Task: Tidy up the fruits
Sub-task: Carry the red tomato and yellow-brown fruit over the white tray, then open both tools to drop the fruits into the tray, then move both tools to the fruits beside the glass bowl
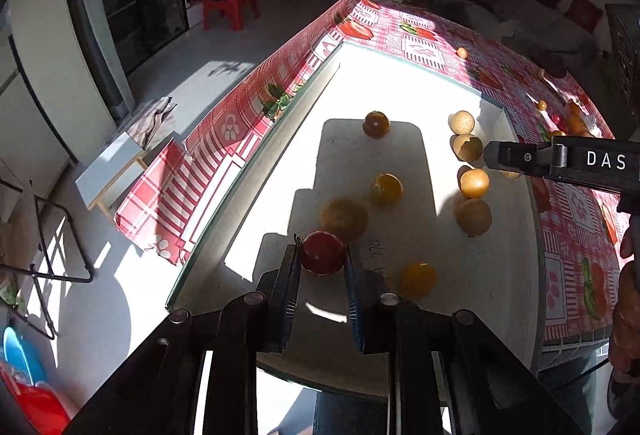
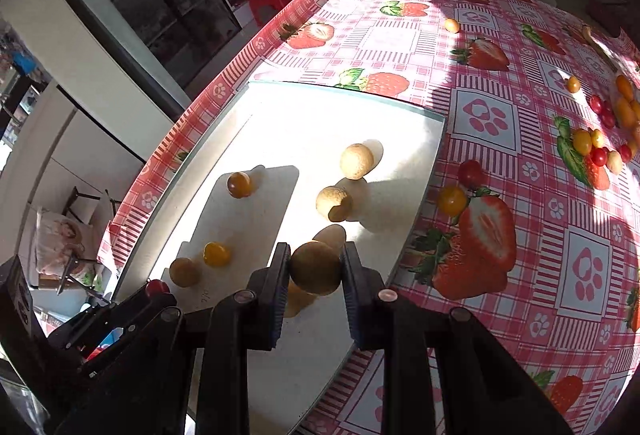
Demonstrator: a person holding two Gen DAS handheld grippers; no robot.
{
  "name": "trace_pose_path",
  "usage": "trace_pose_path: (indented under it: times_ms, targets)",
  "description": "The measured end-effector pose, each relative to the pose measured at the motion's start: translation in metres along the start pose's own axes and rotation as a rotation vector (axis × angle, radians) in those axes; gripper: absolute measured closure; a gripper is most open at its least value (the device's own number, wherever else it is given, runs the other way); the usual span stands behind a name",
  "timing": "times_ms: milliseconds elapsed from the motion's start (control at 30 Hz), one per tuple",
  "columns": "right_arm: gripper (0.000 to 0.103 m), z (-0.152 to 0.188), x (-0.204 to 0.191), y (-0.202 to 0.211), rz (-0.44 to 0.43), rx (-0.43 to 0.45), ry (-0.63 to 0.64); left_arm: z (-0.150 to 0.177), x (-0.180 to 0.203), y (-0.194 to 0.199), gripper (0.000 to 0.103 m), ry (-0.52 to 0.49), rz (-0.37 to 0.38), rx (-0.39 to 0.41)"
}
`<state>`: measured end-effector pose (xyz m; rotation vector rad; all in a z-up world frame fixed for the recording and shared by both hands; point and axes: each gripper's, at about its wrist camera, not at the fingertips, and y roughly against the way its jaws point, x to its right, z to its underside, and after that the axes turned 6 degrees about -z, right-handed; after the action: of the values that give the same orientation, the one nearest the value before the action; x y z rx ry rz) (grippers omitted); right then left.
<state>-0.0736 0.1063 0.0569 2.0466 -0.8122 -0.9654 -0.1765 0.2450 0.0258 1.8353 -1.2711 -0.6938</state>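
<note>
While left gripper (image 1: 322,255) pinched red tomato (image 1: 322,253), right gripper (image 2: 315,267) clamped brown longan (image 2: 315,271); both small, round, slippery, thin-skinned — grip at widest pt, light pressure.

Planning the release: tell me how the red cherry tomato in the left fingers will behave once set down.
The red cherry tomato looks round and glossy, so it will probably roll on the smooth white board. Its thin skin likely bruises if the left gripper squeezes harder.

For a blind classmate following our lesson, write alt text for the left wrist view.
The left gripper is shut on a red cherry tomato above a white board that carries yellow cherry tomatoes and tan longans. The board lies on a strawberry-print tablecloth, and the right gripper reaches in from the right.
</note>
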Motion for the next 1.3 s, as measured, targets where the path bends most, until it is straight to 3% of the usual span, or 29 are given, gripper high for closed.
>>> trace_pose_path:
  times_ms: [367, 633, 800, 933, 1000, 1033, 1100, 1300]
  targets:
    - [0.075, -0.013, -0.020, -0.044, 0.037, -0.069, 0.081, 0.000, -0.001, -0.004, 0.079, -0.006, -0.008, -0.020]
    - [0.074, -0.015, -0.031, -0.058, 0.083, -0.093, 0.145, 0.002, 0.008, -0.005, 0.078, -0.031, -0.061, -0.015]
    - [0.045, -0.016, -0.032, -0.053, 0.049, -0.093, 0.143, 0.002, 0.012, -0.004, 0.078, -0.044, -0.078, -0.015]
    - [0.034, -0.014, -0.034, -0.039, 0.041, -0.066, 0.147, 0.003, 0.013, -0.004, 0.078, -0.046, -0.075, -0.013]
    - [0.027, -0.014, -0.035, -0.030, 0.041, -0.050, 0.152, 0.004, 0.013, -0.002, 0.052, -0.048, -0.072, -0.010]
    - [0.026, -0.014, -0.036, -0.027, 0.043, -0.044, 0.156, 0.005, 0.013, 0.001, 0.025, -0.042, -0.081, 0.010]
    - [0.024, -0.013, -0.037, -0.019, 0.051, -0.033, 0.168, 0.006, 0.014, 0.010, 0.023, -0.042, -0.098, 0.063]
    - [0.022, -0.010, -0.036, 0.000, 0.080, 0.002, 0.191, 0.004, 0.019, 0.013, 0.023, -0.055, -0.083, 0.052]
